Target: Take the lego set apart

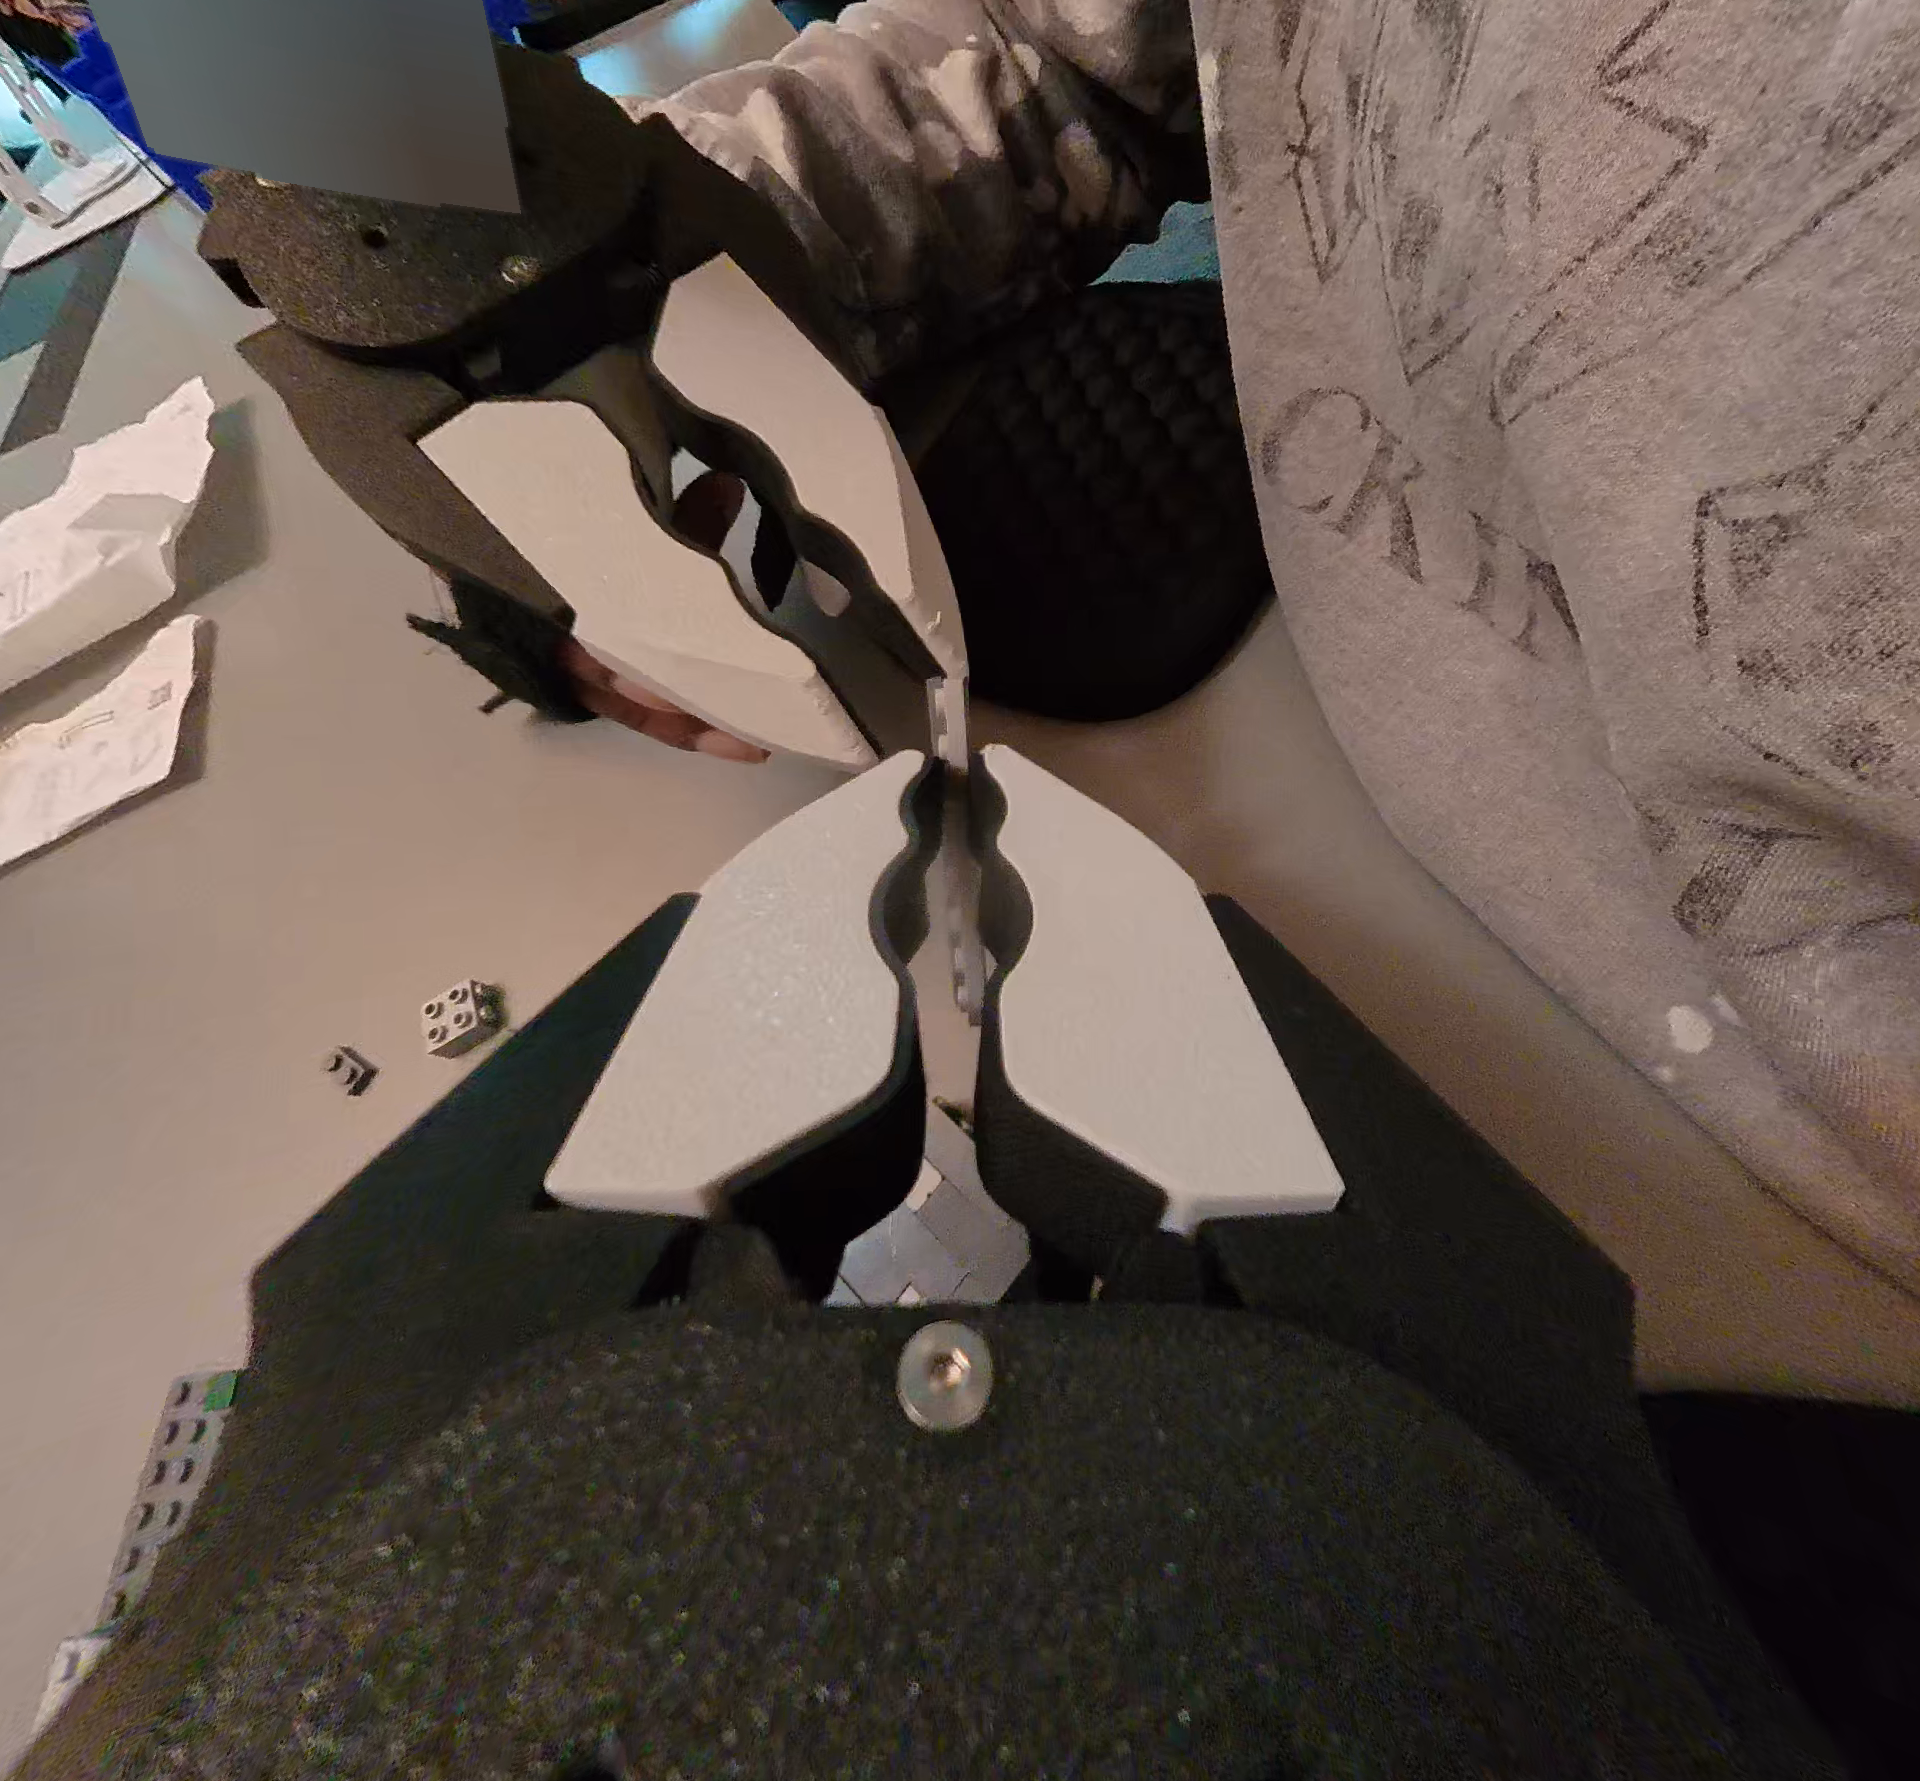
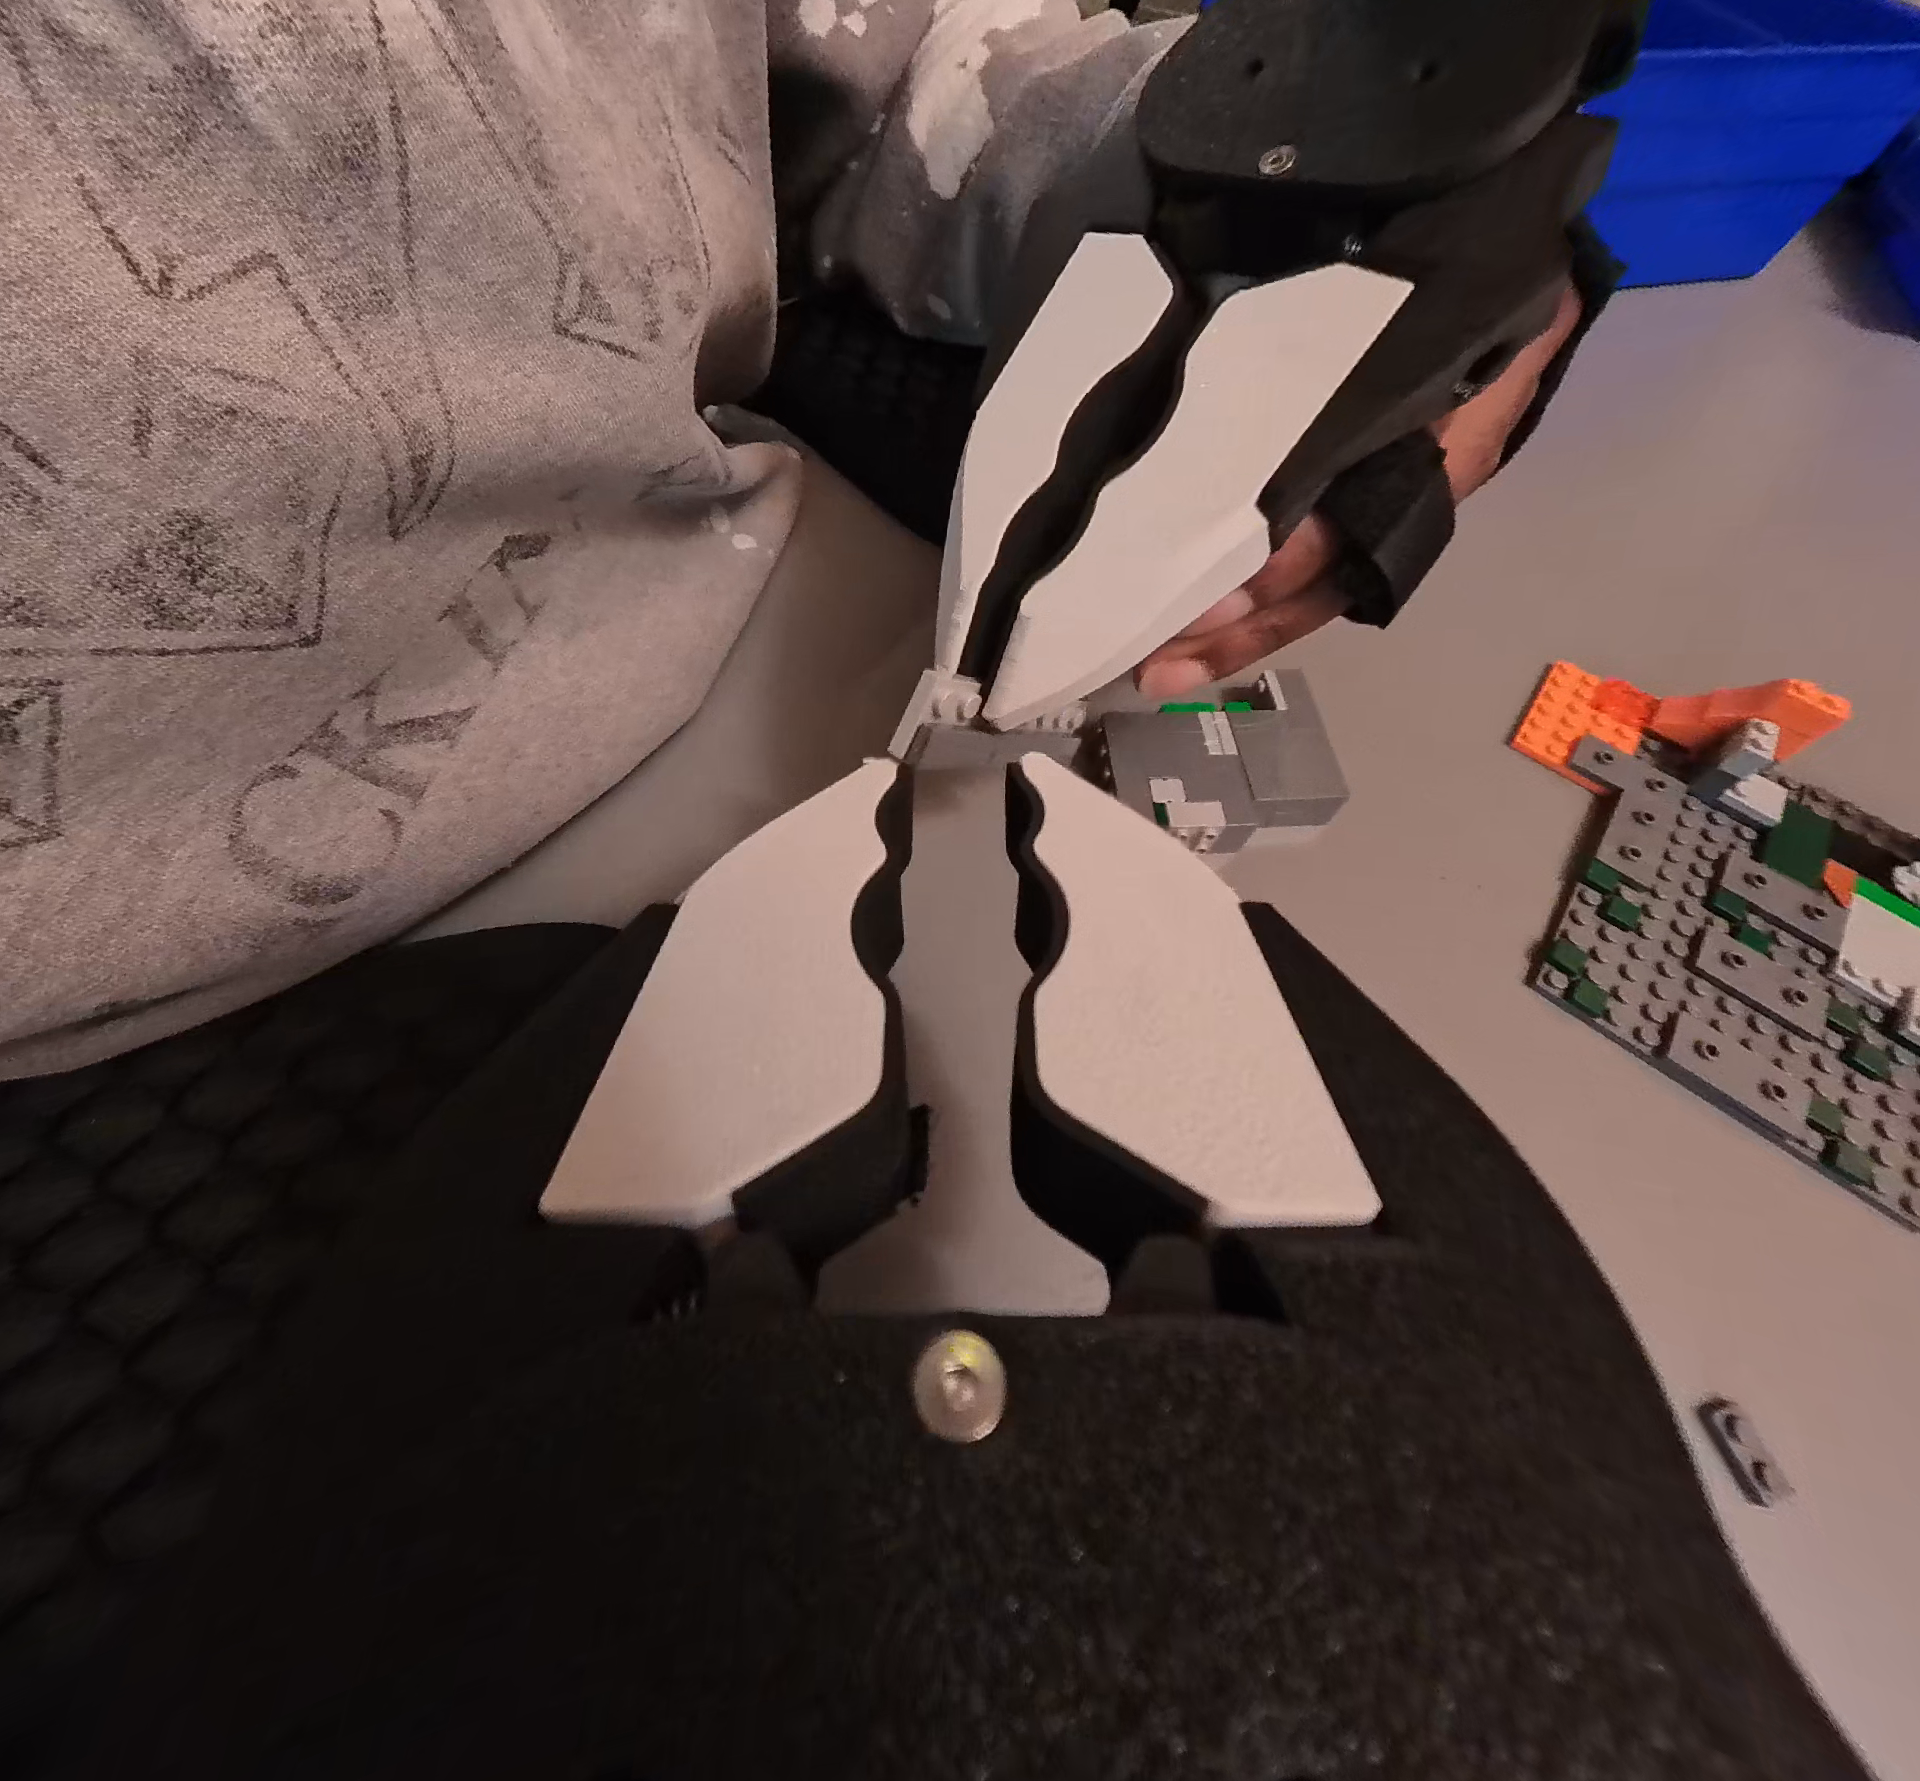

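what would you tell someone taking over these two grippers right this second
Left gripper: shut on a thin grey lego piece, held over the table edge near the person's lap.
Right gripper: pinching the other end of that piece, tips meeting the left's.
On the table: grey block chunk, studded grey baseplate with green and orange bricks still attached, a few loose small bricks.
Done: some pieces already off.
Left: split the held piece, then strip the chunk and baseplate.
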Motion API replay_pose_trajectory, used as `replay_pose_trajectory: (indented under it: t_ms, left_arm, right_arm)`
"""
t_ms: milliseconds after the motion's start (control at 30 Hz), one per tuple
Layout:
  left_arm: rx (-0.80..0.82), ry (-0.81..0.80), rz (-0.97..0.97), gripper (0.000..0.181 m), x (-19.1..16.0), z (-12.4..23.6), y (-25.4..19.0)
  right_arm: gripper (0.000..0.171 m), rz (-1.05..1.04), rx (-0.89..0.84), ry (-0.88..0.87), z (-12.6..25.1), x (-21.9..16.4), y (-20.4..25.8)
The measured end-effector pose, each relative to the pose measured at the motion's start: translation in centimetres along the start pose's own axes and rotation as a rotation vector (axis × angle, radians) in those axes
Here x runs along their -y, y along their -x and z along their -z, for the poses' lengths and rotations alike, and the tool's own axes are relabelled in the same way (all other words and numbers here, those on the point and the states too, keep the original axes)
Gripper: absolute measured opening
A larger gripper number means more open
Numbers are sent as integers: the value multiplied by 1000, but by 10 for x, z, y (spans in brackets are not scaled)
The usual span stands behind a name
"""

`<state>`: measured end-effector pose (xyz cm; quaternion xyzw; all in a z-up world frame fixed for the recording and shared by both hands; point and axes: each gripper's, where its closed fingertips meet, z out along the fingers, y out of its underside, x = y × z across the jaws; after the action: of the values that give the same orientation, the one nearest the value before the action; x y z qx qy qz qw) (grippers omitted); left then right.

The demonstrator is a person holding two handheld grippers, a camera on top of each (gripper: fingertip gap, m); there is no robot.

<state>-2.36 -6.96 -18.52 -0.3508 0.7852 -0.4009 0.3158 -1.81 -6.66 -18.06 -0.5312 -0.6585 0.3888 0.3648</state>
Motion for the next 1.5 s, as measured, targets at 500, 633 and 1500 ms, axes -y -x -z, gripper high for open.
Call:
replay_pose_trajectory:
  t_ms: [500, 633, 1500]
  left_arm:
    - [-157, 121, 232, 5, -24, -5, -7]
    - [-251, 40, 315, 5, -19, -2, -9]
    - [-283, -163, 390, 5, -4, 16, 4]
  right_arm:
    - [9, 337, -163, 330, -16, -22, 2]
    - [8, 509, -226, 384, -18, -16, 4]
    - [9, 682, -392, 347, -9, 2, -8]
